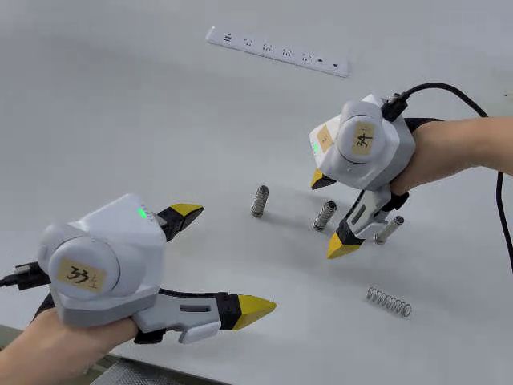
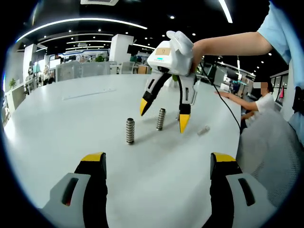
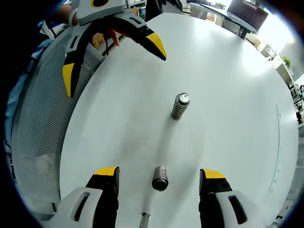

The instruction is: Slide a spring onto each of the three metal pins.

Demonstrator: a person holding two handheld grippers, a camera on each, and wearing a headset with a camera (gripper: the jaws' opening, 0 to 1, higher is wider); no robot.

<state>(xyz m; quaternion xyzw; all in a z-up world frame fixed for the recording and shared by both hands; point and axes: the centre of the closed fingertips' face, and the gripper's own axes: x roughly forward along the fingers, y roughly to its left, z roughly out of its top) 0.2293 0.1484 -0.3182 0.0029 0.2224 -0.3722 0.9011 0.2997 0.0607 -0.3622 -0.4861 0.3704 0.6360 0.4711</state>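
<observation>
Spring point(image 1: 389, 302) lies loose in head view.

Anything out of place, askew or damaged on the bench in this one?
Nothing damaged. One loose spring lies on its side on the table, apart from the bare pin. The middle pin and the end pin stand upright, springs on.

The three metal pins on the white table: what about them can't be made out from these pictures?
- Bare steel pin: cut off by the bottom edge in the right gripper view; small and blurred in the left gripper view.
- Other two pins: shafts hidden by grey coil springs in the head view.
</observation>
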